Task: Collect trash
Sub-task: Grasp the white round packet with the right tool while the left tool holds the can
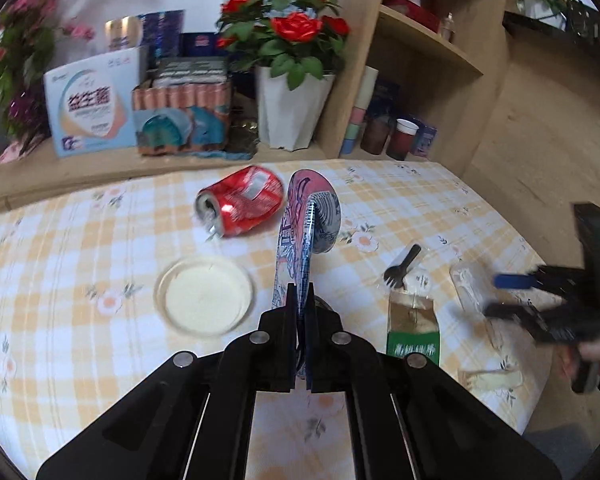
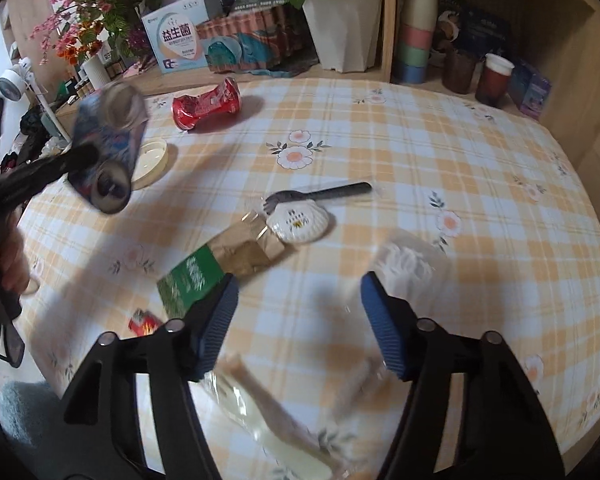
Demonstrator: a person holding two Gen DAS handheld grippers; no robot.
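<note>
We found the left gripper [image 1: 300,304] pointed downward over the table, its jaws clamped tight on a flattened paper cup [image 1: 304,232] and holding it clear of the surface. The hand [image 2: 8,256] carrying it gripped the handle at the left edge of the right camera's view. The right gripper [image 2: 298,322] also pointed downward, its blue pads [image 2: 382,324] standing apart with nothing pressed between them.

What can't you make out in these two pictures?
- Left wrist view: the flattened patterned container sits edge-on in the left hand-held gripper; its label is unreadable.
- Right wrist view: the clear wrapper under the right hand-held gripper is blurred and partly hidden.
- Red scrap: too small to identify.
</note>
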